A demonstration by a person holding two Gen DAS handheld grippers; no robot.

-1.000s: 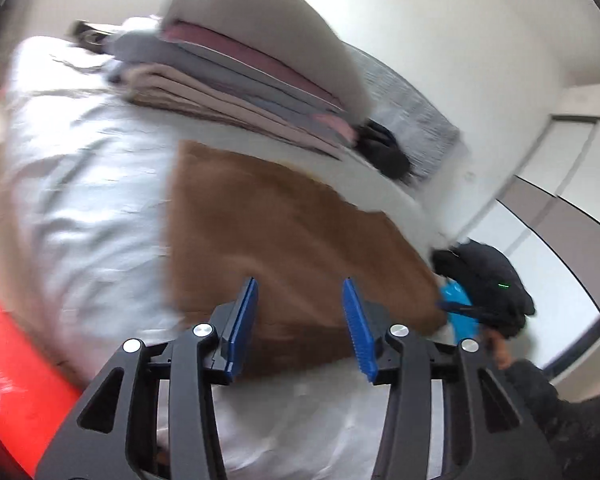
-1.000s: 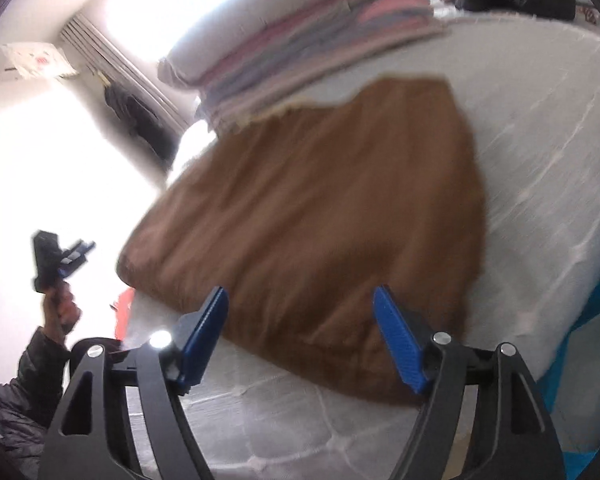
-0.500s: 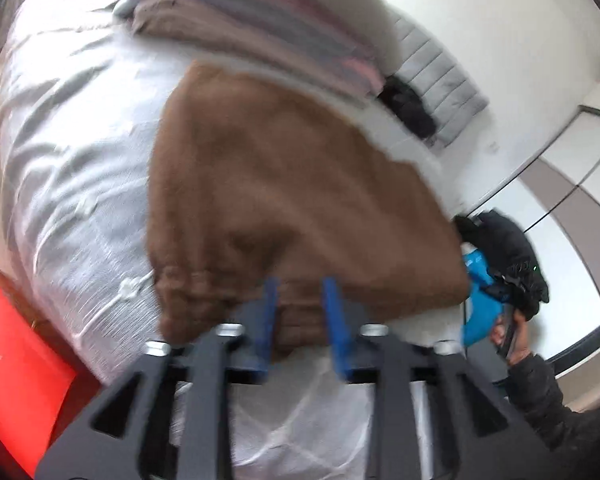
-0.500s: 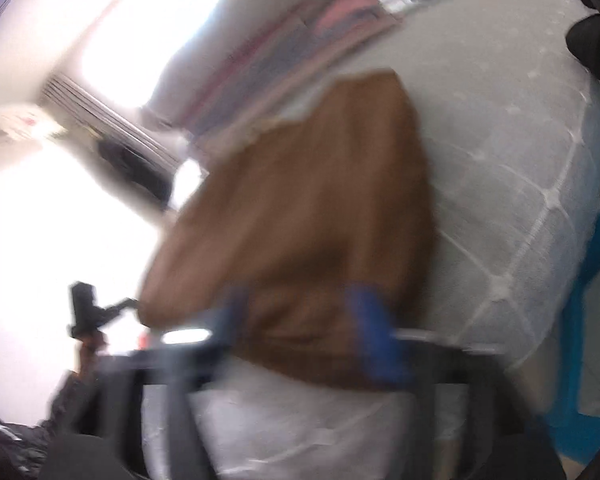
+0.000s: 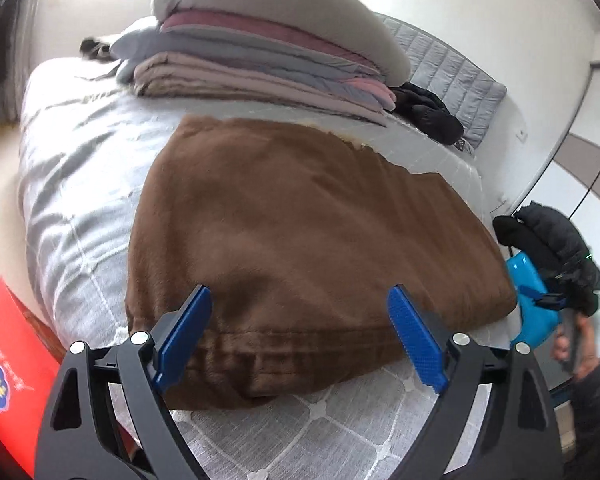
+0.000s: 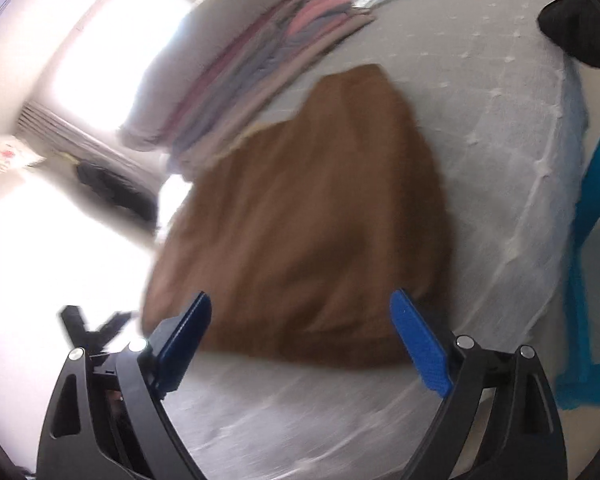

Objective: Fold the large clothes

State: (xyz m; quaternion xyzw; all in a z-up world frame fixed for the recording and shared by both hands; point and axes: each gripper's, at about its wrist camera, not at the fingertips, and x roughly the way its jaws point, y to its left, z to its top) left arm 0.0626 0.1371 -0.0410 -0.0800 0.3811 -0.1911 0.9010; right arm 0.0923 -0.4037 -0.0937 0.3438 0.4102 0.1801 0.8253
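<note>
A brown fleece garment [image 5: 300, 232] lies folded on the grey-white quilted bed [image 5: 76, 184]; it also shows in the right wrist view [image 6: 312, 224]. My left gripper [image 5: 300, 336] is open and empty, just above the garment's near folded edge. My right gripper [image 6: 302, 340] is open and empty, over the garment's near edge from the other side. The right gripper also shows at the bed's right side in the left wrist view [image 5: 540, 298]. The left gripper [image 6: 96, 328] shows blurred at the left in the right wrist view.
A stack of folded blankets under a grey pillow [image 5: 268, 52] lies at the bed's far end. A black garment [image 5: 428, 108] lies beside it. A red box [image 5: 8, 376] is at the left, a blue plastic stool [image 6: 596, 240] at the right.
Both grippers were partly closed near the garment's front edge half a second ago and are now wide open. Both have drawn back a little from the garment.
</note>
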